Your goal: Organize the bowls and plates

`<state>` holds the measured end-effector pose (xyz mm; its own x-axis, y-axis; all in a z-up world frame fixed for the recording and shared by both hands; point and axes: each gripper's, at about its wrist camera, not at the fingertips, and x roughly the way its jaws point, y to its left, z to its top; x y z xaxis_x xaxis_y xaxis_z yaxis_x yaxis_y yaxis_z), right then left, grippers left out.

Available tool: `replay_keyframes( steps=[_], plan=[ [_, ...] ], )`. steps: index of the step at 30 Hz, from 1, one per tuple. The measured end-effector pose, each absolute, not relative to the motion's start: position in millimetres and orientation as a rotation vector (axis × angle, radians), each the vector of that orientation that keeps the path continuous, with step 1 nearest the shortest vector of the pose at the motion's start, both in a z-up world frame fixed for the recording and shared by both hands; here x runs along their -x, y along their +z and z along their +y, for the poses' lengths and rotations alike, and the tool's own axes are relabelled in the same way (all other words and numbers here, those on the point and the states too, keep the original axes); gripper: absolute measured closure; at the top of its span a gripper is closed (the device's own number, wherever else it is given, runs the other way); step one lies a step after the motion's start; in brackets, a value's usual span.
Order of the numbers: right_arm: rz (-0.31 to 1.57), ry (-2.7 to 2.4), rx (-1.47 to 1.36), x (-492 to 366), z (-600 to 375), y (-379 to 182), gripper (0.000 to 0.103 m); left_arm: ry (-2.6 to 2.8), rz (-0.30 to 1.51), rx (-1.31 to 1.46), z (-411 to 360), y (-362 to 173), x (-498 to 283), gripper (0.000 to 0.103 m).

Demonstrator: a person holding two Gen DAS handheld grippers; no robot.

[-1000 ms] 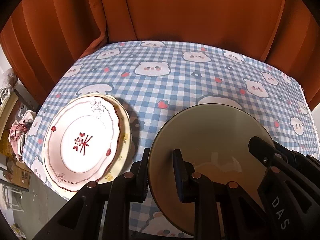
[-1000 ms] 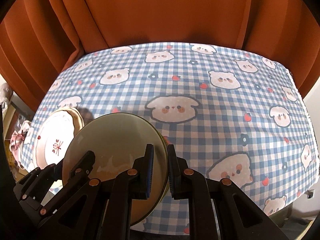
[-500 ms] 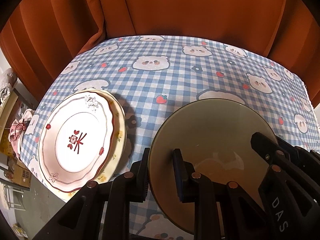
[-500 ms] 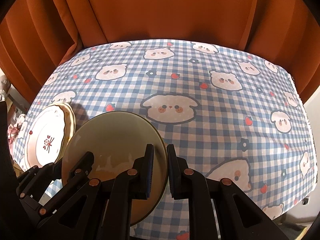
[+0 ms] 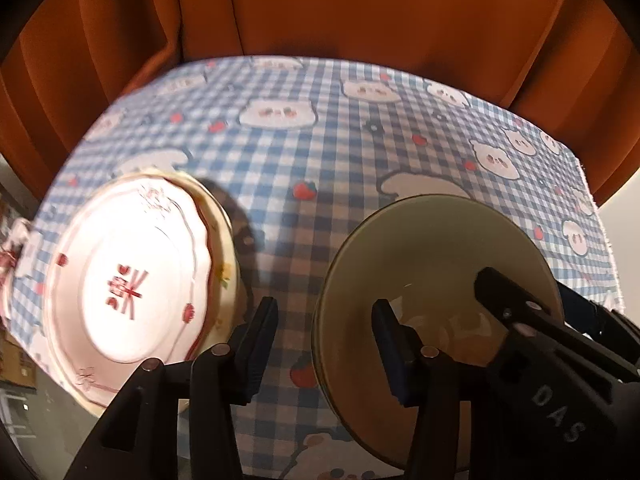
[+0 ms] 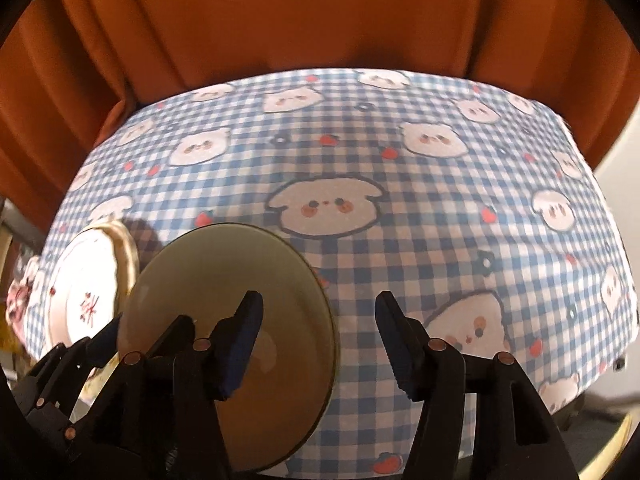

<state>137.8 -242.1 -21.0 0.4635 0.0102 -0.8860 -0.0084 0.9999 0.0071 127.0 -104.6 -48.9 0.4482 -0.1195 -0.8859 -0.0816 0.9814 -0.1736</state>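
- The olive-green plate lies on the blue checked tablecloth, filling the lower right of the left wrist view and the lower left of the right wrist view.
- The left gripper stands partly open; its jaws have just been opening. The plate's left rim sits between its two fingers: one finger is over the plate's inside, the other outside over the cloth. Neither pad presses on the rim, so it has hold of nothing.
- The right gripper is also partly open, jaws just having spread. Its left finger hangs over the plate's inner surface and its right finger over the bare cloth, with the plate's right rim in the gap between them; the pads are clear of it.
- In the left wrist view the right gripper shows as a black body at the lower right, reaching over the plate's far edge.
- A white scalloped plate with red trim lies at the left edge of the table, stacked on a cream plate whose rim shows beside it. This stack is near the green plate but apart from it, with cloth between.
- The stack also appears at the far left of the right wrist view.
- An orange curtain hangs behind the table across the top of both frames.
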Motion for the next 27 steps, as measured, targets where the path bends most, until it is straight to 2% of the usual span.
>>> replay_keyframes(
  steps=[19, 27],
  plan=[
    [1.159, -0.086, -0.135, -136.4, -248.8, -35.5, 0.041, -0.269, 1.198, 0.236, -112.2, -65.2, -141.4, 0.055],
    [1.167, 0.004, -0.252, -140.4, -259.1, -44.9, 0.055, -0.235, 1.200, 0.197, -116.2, -63.8, -141.7, 0.054]
  ],
)
